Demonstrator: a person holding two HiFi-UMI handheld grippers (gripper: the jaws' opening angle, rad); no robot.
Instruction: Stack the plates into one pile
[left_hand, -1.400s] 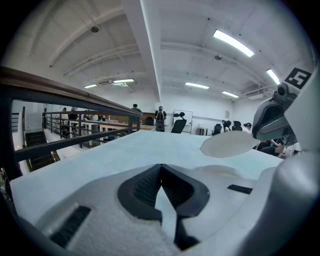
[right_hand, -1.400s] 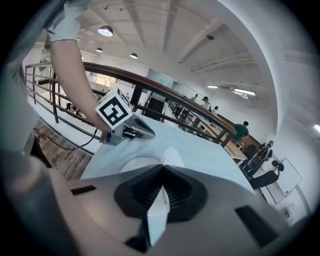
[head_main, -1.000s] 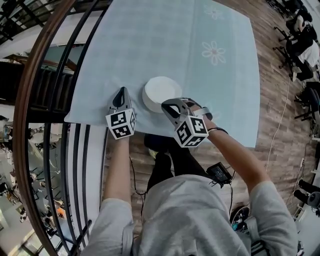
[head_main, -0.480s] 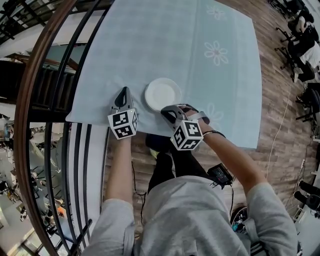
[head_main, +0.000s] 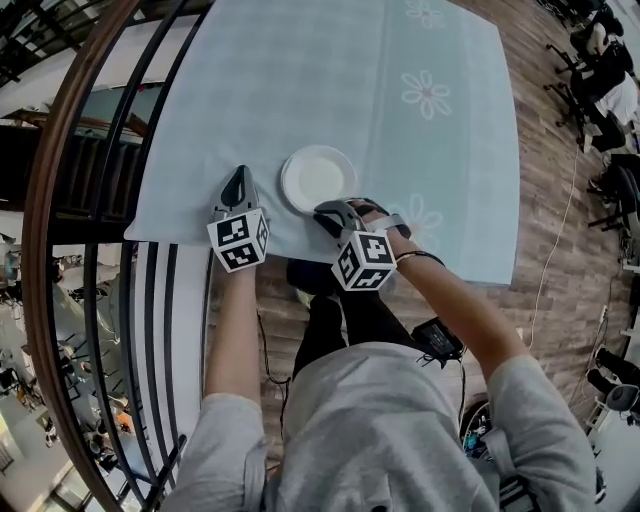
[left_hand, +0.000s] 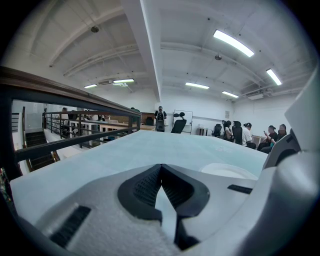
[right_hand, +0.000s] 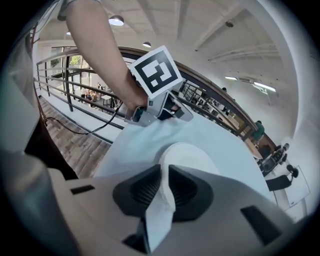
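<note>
Clamping the near rim of the round white plate pile (head_main: 316, 176) on the pale blue surface (head_main: 300, 80), the right hand-held gripper (head_main: 325, 210) looks close to release; no loose plates show, and the left hand-held gripper (head_main: 240, 175) sits shut and empty.

A matt, pale blue cloth (head_main: 300, 80) with a faint woven check and printed flowers covers the worktop. The plate (head_main: 318, 178) on it is white, smooth and faintly glossy; whether it is ceramic or plastic cannot be told. The left tongs (head_main: 238, 172) and right tongs (head_main: 322, 210) have matt light-grey plastic shells and black ribbed pads (left_hand: 142, 187). On the right the floor (head_main: 545, 230) is brown wood plank. On the left the railing (head_main: 150, 130) has dark metal bars under a smooth brown handrail.
</note>
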